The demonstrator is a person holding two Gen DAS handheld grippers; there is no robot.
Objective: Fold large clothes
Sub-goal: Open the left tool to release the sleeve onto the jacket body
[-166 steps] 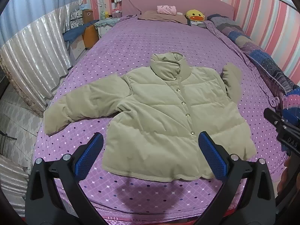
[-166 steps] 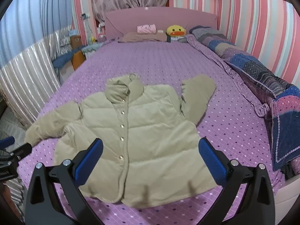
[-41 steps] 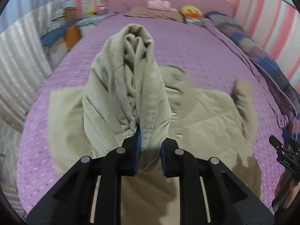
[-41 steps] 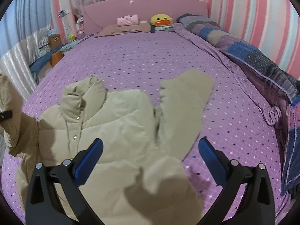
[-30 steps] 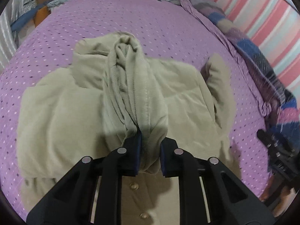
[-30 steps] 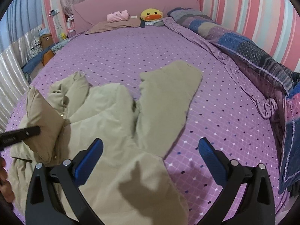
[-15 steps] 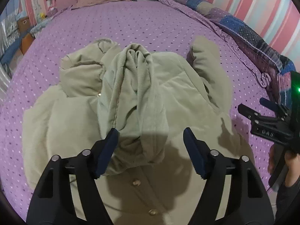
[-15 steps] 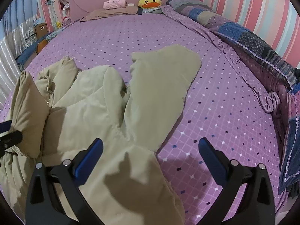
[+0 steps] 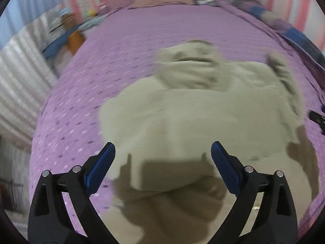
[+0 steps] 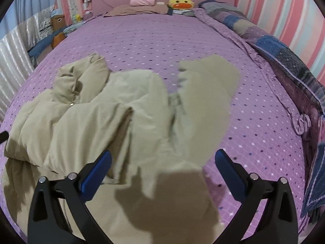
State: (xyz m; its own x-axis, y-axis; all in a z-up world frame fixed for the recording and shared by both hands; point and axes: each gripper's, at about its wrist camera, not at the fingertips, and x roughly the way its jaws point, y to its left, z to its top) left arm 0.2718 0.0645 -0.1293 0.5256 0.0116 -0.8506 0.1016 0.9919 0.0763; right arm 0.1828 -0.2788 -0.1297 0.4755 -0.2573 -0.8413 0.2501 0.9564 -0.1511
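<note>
- The beige padded jacket (image 10: 85,122) lies rumpled on the bed (image 10: 162,40), whose purple cover is dotted with small diamonds.
- One puffy sleeve (image 10: 205,101) stretches flat toward the headboard; the other side is folded over the quilted body, with the stand-up collar (image 10: 81,77) bunched.
- The left gripper (image 9: 162,164) hovers with jaws wide apart, holding nothing; that view is motion-blurred.
- The right gripper (image 10: 162,170) is likewise spread wide and empty above the hem.
- A yellow duck plush (image 10: 181,2) sits by the pillows.
</note>
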